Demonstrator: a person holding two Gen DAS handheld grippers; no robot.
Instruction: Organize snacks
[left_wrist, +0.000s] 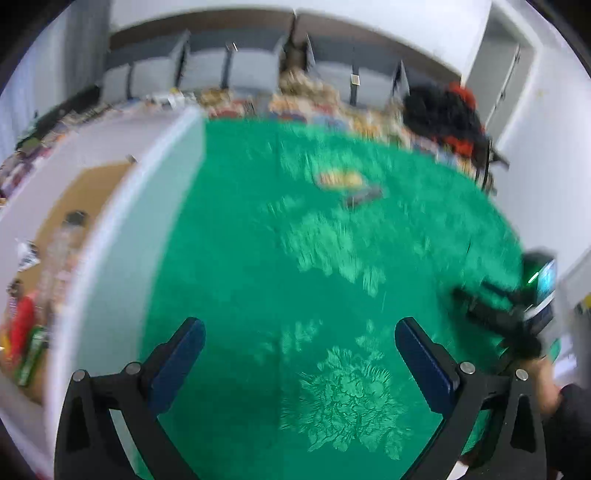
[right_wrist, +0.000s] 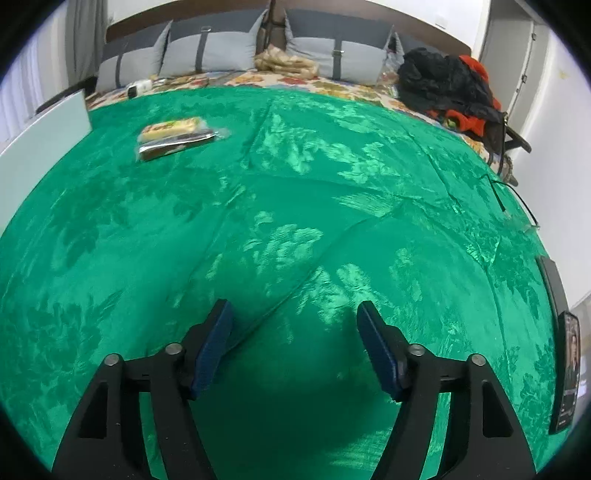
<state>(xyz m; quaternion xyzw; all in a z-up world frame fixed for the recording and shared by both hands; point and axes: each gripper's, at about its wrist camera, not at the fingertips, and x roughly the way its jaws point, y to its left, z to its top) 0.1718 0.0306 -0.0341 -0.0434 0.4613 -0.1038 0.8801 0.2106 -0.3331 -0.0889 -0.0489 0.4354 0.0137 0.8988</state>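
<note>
Nearest in each wrist view, the left gripper (left_wrist: 299, 332) and the right gripper (right_wrist: 293, 317) have their blue-padded fingers (right_wrist: 216, 343) spread wide with nothing between them, above a green patterned cloth (right_wrist: 295, 206) that covers a bed. Farther out on the cloth lie two snack packets touching each other: a yellow packet (right_wrist: 173, 127) and a clear-wrapped dark packet (right_wrist: 177, 144). Beyond them are grey pillows (right_wrist: 221, 51) and a heap of black and red clothes (right_wrist: 447, 85).
</note>
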